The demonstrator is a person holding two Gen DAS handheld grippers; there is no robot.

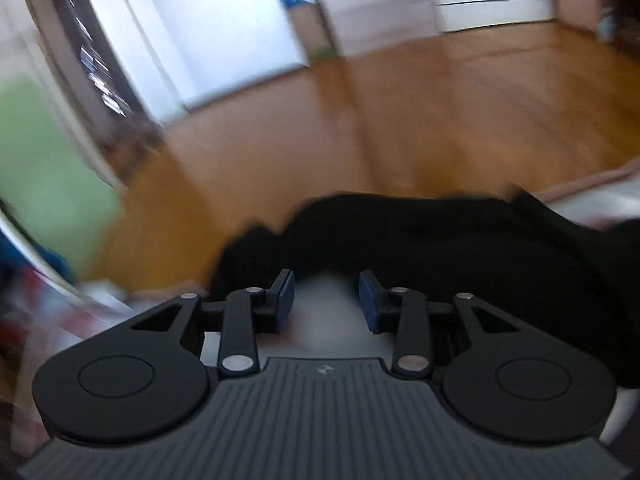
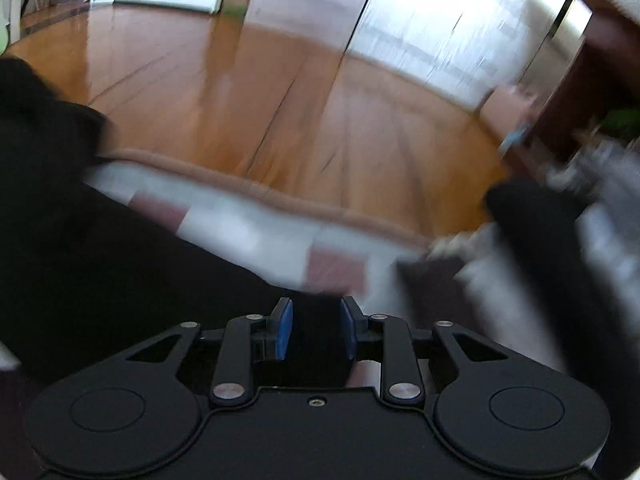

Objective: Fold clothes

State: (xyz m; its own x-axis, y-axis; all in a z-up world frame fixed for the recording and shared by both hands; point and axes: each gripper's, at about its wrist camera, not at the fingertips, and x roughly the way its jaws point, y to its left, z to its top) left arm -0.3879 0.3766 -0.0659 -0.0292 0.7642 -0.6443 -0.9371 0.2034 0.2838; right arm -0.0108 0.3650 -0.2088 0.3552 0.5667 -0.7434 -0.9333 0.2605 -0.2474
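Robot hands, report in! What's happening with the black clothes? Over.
Left gripper open, empty. Right gripper open, black garment between its jaws. Garment on checked blanket. Views blurred.

A glossy orange-brown wooden floor (image 2: 248,92) fills the room, reflecting daylight. White doors (image 1: 224,28) and pale walls (image 2: 436,40) line the far side. A dark wooden cabinet (image 2: 588,64) stands at right; everything is motion-blurred.

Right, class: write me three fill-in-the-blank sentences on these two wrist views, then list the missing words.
1. The garment being folded is ____ in colour.
2. The floor behind the work surface is made of ____.
3. The pads on the left gripper fingers are ____ in colour.

Missing words: black; wood; blue
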